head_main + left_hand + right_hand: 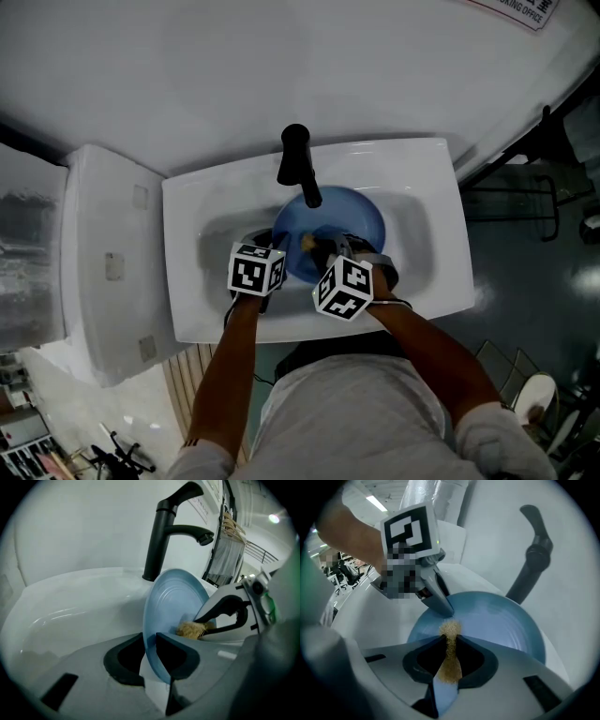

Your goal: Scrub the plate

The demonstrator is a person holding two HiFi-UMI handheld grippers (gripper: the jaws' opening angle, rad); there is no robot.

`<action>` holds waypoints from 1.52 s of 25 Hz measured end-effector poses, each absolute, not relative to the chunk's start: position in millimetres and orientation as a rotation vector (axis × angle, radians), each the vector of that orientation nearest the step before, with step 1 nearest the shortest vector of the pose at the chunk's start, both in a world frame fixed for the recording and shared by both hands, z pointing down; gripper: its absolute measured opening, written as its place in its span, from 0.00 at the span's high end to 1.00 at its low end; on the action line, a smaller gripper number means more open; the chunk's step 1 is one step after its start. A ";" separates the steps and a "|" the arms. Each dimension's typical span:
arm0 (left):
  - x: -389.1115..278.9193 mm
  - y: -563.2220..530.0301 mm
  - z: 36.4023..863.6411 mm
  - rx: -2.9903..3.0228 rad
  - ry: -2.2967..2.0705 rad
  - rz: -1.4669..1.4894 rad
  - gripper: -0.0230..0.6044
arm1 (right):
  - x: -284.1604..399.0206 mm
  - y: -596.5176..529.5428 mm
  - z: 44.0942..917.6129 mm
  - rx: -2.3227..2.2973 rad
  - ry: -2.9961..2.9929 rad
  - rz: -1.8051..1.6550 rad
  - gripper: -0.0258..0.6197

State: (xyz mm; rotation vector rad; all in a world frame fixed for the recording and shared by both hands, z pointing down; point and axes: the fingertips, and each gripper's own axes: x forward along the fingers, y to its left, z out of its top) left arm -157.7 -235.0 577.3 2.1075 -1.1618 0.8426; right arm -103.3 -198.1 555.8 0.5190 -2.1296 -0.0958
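Nearest, my left gripper (150, 644) pinches the round glossy blue plate (173, 602) by its rim; my right gripper (450, 641) squeezes a tan fibrous scrubber (450, 665). Plate seems stiff, slick, breakable.

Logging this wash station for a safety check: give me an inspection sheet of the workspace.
Surface: white sink, black faucet at its back.
Job's things: blue plate on edge in the basin; tan scrub pad against its face.
Clutter: nothing seen.
Grippers: left hand-held gripper shut on the plate's rim; right hand-held gripper shut on the scrub pad.
Cables: thin dark lead by left wrist, possibly a cable.
Surroundings: white unit left of sink; wire rack right.
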 end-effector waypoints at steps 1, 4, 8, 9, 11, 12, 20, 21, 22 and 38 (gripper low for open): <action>-157.6 -235.1 577.2 2.107 -1.161 0.843 0.82 | -109.3 -195.8 559.2 0.493 -2.128 -0.101 0.86; -157.3 -235.4 577.2 2.105 -1.161 0.845 0.82 | -122.5 -191.6 566.5 0.439 -2.127 -0.107 0.86; -158.2 -235.8 577.2 2.101 -1.165 0.849 0.82 | -129.2 -190.9 569.8 0.409 -2.129 -0.116 0.86; -158.4 -235.8 577.0 2.102 -1.165 0.850 0.82 | -128.4 -191.2 569.5 0.406 -2.128 -0.119 0.86; -158.0 -235.5 576.5 2.104 -1.163 0.852 0.82 | -122.8 -191.7 568.5 0.408 -2.121 -0.122 0.86; -157.8 -235.1 576.3 2.106 -1.162 0.854 0.82 | -118.1 -192.0 568.0 0.412 -2.114 -0.122 0.86; -158.2 -233.3 575.4 2.108 -1.167 0.862 0.83 | -60.1 -192.7 572.4 0.436 -2.030 -0.122 0.86; -158.3 -233.3 575.4 2.107 -1.169 0.863 0.83 | -52.8 -192.7 573.1 0.438 -2.018 -0.122 0.86; -158.2 -233.3 575.3 2.106 -1.170 0.865 0.83 | -45.9 -192.7 573.7 0.438 -2.006 -0.122 0.86; -155.8 -233.2 577.8 2.087 -1.171 0.857 0.83 | -71.7 -170.1 564.7 0.213 -2.031 -0.171 0.86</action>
